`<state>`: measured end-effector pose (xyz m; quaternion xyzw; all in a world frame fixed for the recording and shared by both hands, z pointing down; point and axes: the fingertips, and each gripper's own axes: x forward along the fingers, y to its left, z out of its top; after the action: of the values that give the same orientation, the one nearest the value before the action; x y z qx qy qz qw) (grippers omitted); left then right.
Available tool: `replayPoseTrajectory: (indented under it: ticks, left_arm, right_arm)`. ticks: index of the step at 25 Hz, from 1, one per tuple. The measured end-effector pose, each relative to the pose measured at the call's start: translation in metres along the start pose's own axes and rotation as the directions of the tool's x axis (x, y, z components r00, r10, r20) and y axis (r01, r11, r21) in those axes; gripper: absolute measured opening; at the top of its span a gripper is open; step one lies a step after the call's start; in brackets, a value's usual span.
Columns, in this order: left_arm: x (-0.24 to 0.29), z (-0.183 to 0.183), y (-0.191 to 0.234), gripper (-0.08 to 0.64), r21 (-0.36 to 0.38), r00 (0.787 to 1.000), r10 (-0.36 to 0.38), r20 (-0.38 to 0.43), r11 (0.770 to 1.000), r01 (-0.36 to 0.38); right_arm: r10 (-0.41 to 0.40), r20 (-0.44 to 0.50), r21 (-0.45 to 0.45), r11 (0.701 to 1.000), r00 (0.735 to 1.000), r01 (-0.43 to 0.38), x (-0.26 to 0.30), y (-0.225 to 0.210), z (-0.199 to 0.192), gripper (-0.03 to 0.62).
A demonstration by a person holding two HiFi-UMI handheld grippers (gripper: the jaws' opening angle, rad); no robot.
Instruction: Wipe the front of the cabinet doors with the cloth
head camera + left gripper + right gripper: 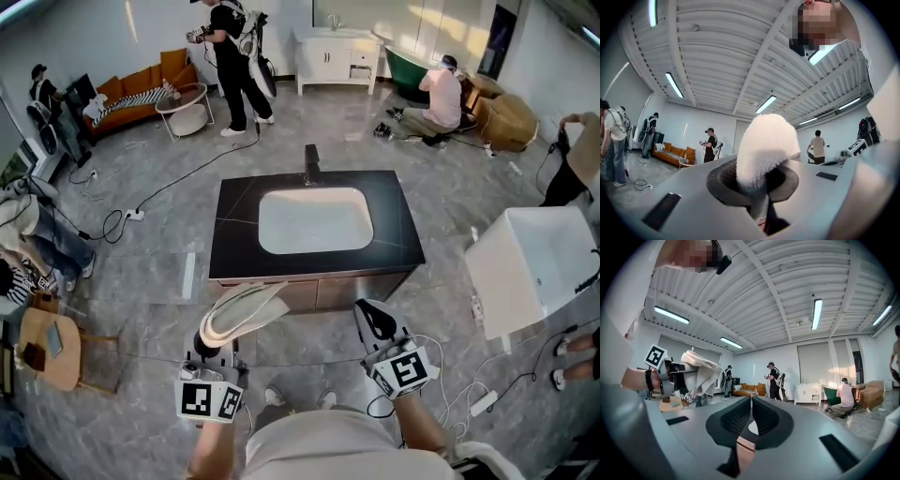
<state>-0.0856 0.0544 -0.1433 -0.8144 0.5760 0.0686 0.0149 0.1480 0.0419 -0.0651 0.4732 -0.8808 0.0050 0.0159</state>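
Down at the near left of the head view, the left tool (212,339) points up and forward, its jaws clamped on a bunched white cloth (240,312). The left gripper view shows the same grip: the jaws pinch the cloth low down, and its fluffy top bulges above their tips toward the ceiling. From above, the cloth sits over the near-left corner of the vanity, at the level of the cabinet doors (361,289). Whether it touches them cannot be told.

Toward the middle, the doors form a narrow brown band under the front edge of the black worktop (234,220). A white basin (314,220) is sunk into that worktop, and a dark tap (311,164) stands at its far edge.

Right of the cloth, the right tool (375,319) hangs just in front of the right-hand door. Its jaws are pressed together with nothing between them.

Farther right, a white tub (530,272) stands on the grey floor (441,187), well apart from the vanity.
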Motion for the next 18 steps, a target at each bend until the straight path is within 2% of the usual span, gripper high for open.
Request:
replayPoseTrajectory:
  ticks: [4, 9, 12, 18]
  left_arm:
    - [-0.026, 0.028, 0.005, 0.060, 0.024, 0.999, 0.011, 0.051, 1.000, -0.012]
    - [-0.038, 0.043, 0.021, 0.060, 0.019, 0.996, 0.023, 0.086, 1.000, -0.024]
    - [-0.039, 0.047, 0.036, 0.060, 0.015, 0.995, 0.035, 0.092, 0.999, -0.036]
    - [-0.041, 0.052, 0.064, 0.060, 0.009, 0.996, 0.030, 0.089, 0.999, -0.031]
  right_arm:
    - [-0.030, 0.025, -0.002, 1.000, 0.999, 0.030, -0.004, -0.002, 0.017, 0.041]
    - [-0.045, 0.048, -0.027, 0.999, 0.998, 0.046, 0.005, 0.002, 0.034, 0.041]
    - [-0.034, 0.053, -0.066, 0.997, 0.998, 0.037, 0.011, 0.015, 0.044, 0.041]
    - [-0.056, 0.056, -0.065, 0.996, 0.997, 0.059, 0.010, 0.037, 0.055, 0.040]
